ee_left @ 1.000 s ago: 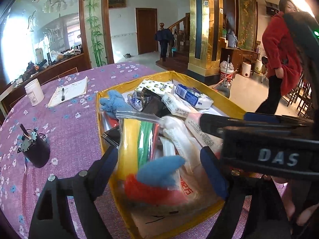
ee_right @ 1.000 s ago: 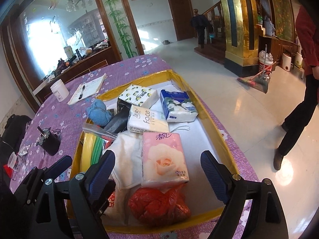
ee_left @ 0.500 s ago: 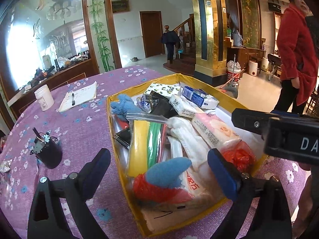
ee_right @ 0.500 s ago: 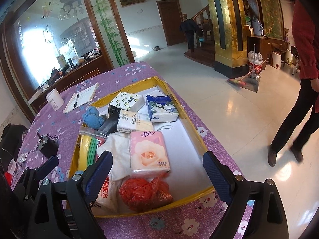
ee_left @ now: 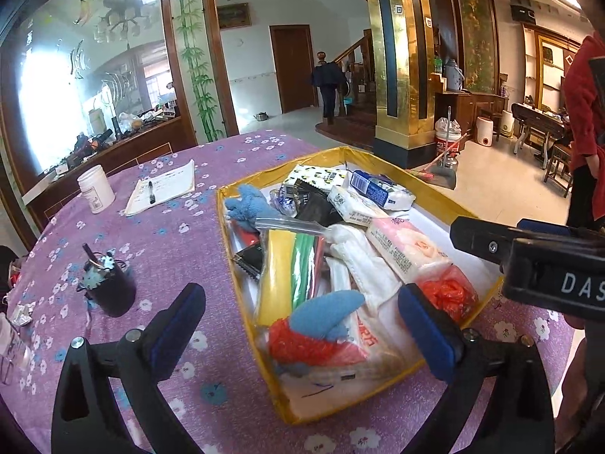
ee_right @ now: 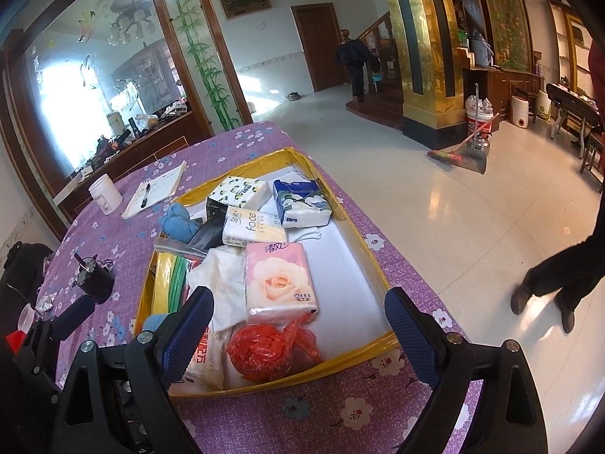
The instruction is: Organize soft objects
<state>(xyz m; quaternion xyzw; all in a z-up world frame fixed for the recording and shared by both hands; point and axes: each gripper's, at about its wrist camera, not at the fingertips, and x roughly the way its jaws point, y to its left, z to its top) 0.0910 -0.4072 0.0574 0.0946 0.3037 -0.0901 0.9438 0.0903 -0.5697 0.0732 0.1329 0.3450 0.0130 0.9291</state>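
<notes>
Left gripper [ee_left: 302, 325] jaws are opening, released, above the yellow-rimmed cardboard tray [ee_left: 435, 196]; right gripper [ee_right: 298, 325] gapes empty at six o'clock.

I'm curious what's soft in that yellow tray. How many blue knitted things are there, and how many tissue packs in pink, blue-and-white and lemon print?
Blue knitted pieces: 2
Pink rose tissue pack: 1
Blue-and-white tissue pack: 1
Lemon-print tissue pack: 1
Total: 5

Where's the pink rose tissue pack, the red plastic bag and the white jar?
pink rose tissue pack [ee_right: 279, 283], right wrist view, on the rose.
red plastic bag [ee_right: 264, 352], right wrist view, crumpled middle.
white jar [ee_left: 96, 189], left wrist view, its side.
</notes>
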